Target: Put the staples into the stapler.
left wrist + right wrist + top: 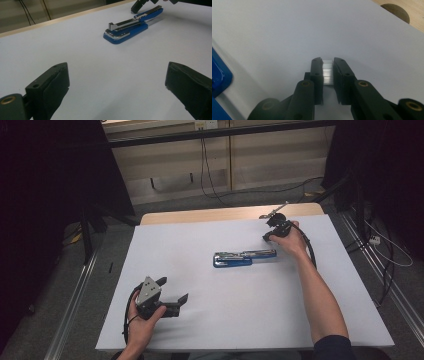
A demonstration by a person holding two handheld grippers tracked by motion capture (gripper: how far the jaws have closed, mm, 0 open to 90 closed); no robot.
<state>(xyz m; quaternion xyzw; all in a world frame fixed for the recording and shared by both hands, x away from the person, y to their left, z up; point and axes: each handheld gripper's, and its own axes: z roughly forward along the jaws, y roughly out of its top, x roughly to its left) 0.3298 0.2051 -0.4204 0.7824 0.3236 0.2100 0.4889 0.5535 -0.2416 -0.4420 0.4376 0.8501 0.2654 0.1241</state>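
Note:
A blue stapler [243, 258] [130, 27] lies swung open on the white table sheet [225, 320], its metal staple channel facing up. Just past its right end, my right gripper [269, 236] [328, 62] is shut on a short silver strip of staples [327, 72], held upright between the pads just above the sheet. In the right gripper view, a corner of the stapler's blue body [218, 75] lies at the left edge. My left gripper [174, 289] [117, 82] rests near the front left of the sheet, jaws wide open with nothing between them, facing the stapler.
The table's wooden far edge [225, 214] runs behind the sheet, and a dark round spot [395, 11] marks the wood. Cables [210, 175] trail over the floor beyond. Metal rails [75, 305] flank the table on both sides.

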